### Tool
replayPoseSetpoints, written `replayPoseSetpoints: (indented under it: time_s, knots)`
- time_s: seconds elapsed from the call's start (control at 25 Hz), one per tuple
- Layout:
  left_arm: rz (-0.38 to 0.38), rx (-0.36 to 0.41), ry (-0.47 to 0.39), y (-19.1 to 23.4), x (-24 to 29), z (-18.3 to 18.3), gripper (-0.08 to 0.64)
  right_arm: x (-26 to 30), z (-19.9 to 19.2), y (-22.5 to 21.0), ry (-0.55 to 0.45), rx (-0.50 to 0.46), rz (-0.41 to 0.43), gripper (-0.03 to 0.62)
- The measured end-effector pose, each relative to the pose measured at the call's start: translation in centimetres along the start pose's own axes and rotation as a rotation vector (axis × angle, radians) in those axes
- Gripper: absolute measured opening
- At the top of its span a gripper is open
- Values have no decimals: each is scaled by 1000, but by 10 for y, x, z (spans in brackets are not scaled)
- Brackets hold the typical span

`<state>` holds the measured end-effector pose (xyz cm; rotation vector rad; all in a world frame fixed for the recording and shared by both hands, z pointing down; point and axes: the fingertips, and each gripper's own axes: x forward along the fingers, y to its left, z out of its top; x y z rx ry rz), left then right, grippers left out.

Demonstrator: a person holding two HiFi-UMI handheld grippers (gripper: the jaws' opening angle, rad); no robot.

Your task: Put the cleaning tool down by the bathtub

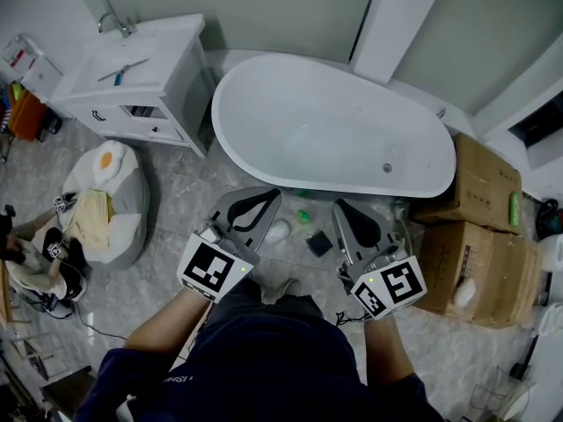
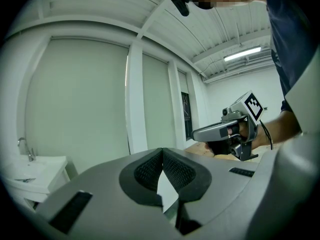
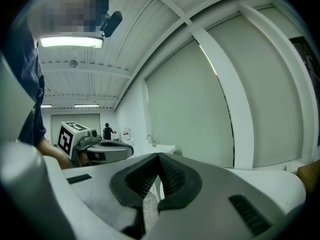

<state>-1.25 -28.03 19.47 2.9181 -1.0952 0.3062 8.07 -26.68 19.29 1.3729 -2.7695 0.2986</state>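
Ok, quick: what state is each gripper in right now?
Left gripper: closed, jaws together, nothing between them.
Right gripper: closed, jaws together, holding nothing.

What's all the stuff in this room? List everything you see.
bathtub: one, white, centre
vanity with sink: one, white, upper left
beanbag: one, grey-white with egg print, floor at left
cardboard boxes: two, brown, right of the tub
small green item: one, floor beside the tub
dark square pad: one, floor between the tools
white object: one, floor by the left tool
green object: one, on the upper box
person: one, partly seen, far left
left tool: one, grey, shut, empty
right tool: one, grey, shut, empty
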Motion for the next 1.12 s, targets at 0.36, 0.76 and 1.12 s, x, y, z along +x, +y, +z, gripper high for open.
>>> replayPoseSetpoints:
  time_s: [0.36, 0.76, 1.12]
  knots:
    - [-1, 12, 2, -6, 7, 4, 31, -6, 0, -3, 5, -25, 20, 3]
    - [-3, 14, 11, -18, 11, 4, 31, -16, -5, -9, 17, -24, 15, 3]
    - [6, -19, 3, -23, 11, 0, 31, -21, -9, -10, 25, -22, 15, 3]
